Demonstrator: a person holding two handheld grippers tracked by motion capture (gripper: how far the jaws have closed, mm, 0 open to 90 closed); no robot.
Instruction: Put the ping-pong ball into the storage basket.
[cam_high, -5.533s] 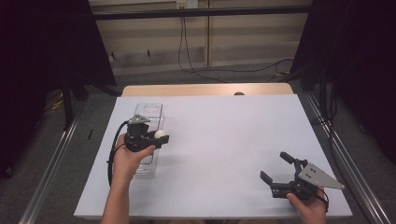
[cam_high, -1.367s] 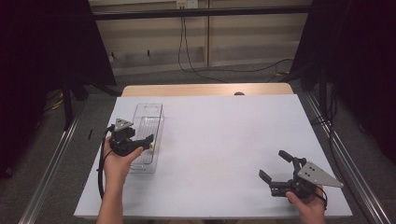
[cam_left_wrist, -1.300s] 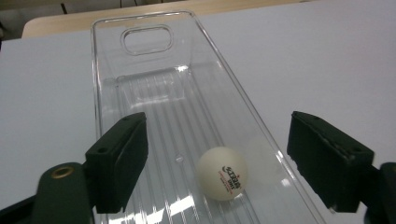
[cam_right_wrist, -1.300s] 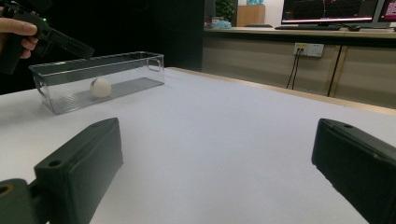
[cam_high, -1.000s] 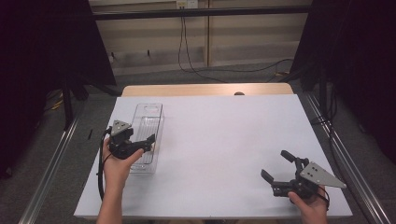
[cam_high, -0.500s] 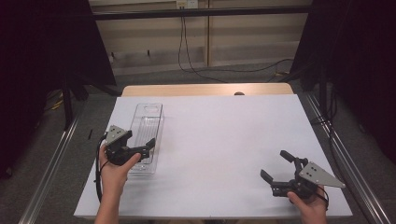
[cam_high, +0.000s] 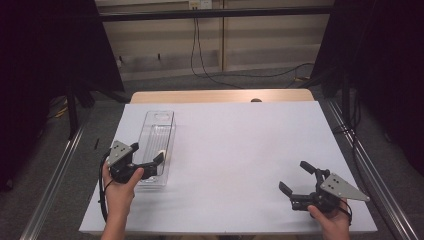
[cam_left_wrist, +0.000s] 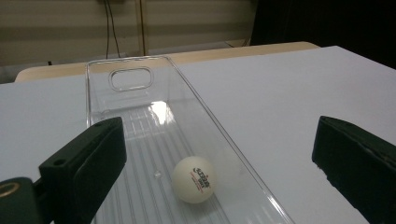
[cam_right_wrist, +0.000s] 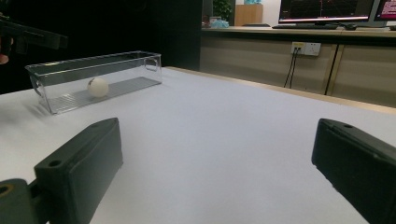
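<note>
Left gripper view: the white ball (cam_left_wrist: 193, 179) lies released in the clear bin (cam_left_wrist: 135, 79), the left gripper (cam_high: 145, 157) open-jawed after just opening, the right gripper (cam_high: 295, 182) open and empty; withdrawal likely follows.

I find one marking: a small printed logo in red and dark ink on the white table-tennis ball (cam_left_wrist: 193, 179), lying in the clear plastic bin (cam_left_wrist: 126, 79) between my left tongs' jaws. Its letters are too small to read. No other text is legible.
</note>
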